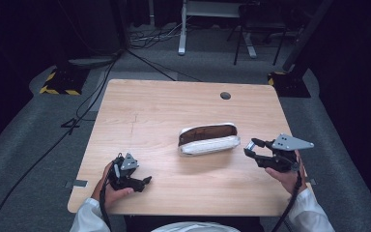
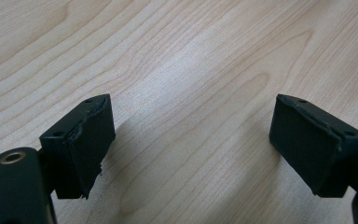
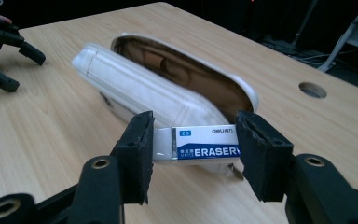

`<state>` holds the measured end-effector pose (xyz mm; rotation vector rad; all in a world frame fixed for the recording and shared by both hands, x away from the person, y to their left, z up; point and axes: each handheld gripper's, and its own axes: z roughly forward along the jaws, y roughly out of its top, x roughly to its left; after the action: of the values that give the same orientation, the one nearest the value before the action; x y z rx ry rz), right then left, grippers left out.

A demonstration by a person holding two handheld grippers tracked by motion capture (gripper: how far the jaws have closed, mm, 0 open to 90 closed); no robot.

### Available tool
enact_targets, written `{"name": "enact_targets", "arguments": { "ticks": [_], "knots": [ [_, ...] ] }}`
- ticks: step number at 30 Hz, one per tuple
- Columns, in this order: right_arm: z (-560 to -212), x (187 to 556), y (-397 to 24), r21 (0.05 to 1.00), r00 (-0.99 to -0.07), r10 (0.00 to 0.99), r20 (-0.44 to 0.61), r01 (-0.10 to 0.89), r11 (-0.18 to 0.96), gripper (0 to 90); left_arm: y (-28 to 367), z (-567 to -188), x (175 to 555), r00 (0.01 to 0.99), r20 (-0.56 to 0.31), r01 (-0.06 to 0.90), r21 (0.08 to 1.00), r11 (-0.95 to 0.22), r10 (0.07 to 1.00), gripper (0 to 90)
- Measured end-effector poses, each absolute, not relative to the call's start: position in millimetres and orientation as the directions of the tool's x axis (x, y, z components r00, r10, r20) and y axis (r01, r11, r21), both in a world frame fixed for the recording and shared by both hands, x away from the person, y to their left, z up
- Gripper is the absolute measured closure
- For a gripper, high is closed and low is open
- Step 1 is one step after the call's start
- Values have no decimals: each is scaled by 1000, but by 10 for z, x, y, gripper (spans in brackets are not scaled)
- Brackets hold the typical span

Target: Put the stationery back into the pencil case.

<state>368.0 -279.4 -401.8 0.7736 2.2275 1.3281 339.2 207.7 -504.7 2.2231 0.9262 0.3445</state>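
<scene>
Beside open pouch (image 3: 168, 88), right claw (image 3: 191, 154) gripping eraser (image 3: 200, 148)

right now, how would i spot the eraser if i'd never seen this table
Start at the wooden table and find the white pencil case lying open near its middle. Just off the case's right end, the right gripper holds the eraser by its two ends. It is a small white block in a blue sleeve printed ERASER, the one printed thing here.

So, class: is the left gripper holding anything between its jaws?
No. In the left gripper view the left gripper has its jaws wide apart over bare table.
</scene>
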Motion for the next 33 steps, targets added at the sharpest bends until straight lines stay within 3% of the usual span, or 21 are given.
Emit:
{"name": "enact_targets", "arguments": {
  "ticks": [9, 18, 30, 33],
  "knots": [
    [-3828, 3894, -2349, 874, -772, 621, -135, 202, 442, 488, 2080, -5046, 3395, 711, -16, 517, 690, -507, 703, 146],
    [-3887, 4042, -1985, 855, -777, 609, -158, 201, 479, 488, 2079, -5047, 3395, 711, -18, 518, 690, -507, 702, 146],
    [-3958, 4167, -1864, 851, -747, 651, -135, 249, 463, 482, 2080, -5046, 3396, 712, -15, 516, 689, -508, 702, 146],
    [-3973, 4200, -1865, 849, -728, 674, -126, 273, 453, 433, 2081, -5045, 3399, 713, -14, 515, 688, -511, 701, 145]
  ]
}}
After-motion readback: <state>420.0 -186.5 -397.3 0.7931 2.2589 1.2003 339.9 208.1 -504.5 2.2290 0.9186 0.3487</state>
